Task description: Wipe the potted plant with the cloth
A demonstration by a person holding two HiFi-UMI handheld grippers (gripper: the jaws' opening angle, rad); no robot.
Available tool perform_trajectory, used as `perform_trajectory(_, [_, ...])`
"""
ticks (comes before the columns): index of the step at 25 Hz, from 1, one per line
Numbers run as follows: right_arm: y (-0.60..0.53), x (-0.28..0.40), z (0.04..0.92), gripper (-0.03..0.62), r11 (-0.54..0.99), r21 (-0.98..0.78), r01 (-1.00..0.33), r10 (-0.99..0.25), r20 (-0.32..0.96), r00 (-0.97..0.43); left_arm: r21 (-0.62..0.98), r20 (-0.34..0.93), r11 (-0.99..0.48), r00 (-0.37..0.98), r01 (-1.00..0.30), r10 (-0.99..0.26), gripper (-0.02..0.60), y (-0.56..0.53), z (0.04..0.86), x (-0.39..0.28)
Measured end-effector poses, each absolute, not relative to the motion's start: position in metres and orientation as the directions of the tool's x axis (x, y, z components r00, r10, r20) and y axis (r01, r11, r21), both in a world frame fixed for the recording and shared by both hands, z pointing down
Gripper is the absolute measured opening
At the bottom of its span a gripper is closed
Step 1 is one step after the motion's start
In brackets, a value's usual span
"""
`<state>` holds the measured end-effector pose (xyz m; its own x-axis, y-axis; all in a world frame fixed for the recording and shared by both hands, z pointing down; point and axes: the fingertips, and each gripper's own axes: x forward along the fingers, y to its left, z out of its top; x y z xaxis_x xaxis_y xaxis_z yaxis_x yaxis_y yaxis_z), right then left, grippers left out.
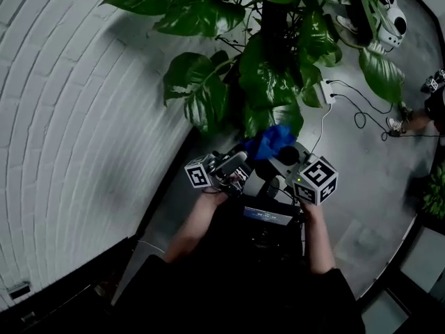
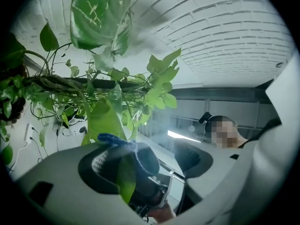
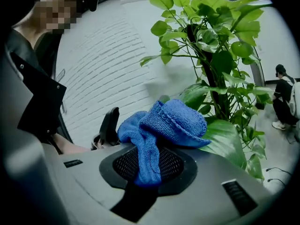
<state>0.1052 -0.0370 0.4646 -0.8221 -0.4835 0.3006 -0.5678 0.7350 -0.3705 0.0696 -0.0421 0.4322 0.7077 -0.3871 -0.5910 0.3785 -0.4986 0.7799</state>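
Bunching over the right claw [image 3: 151, 170], blue cloth [image 3: 174, 121] hides its tips

This looks like a plain indoor office or studio space, with a white brick wall [image 1: 76, 103], a grey floor [image 1: 379, 186], loose cables [image 1: 361, 113] and a tall plant [image 1: 271, 75].

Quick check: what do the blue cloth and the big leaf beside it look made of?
Blue cloth: soft knitted or microfibre-like fabric, matte; ribbed loops and limp folds show. Big leaf: seemingly living foliage, smooth, slightly glossy, with a sheen on its surface; an artificial plant can't be ruled out.
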Motion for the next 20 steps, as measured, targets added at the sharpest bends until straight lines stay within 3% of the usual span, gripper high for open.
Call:
perform_trajectory(13, [0.026, 0.126, 0.509, 0.109, 0.714, -0.463, -0.525, -0.406, 0.337, -0.849, 0.818, -0.532, -0.482, 0.733, 0.315, -0.424, 0.348, -0.036, 0.457, 0.088])
perform_trajectory(20, [0.029, 0.182, 0.472, 0.109, 0.669, -0.562, -0.486, -0.490, 0.158, -0.857, 0.850, -0.474, -0.455, 0.761, 0.265, -0.442, 0.348, -0.021, 0.482, 0.094])
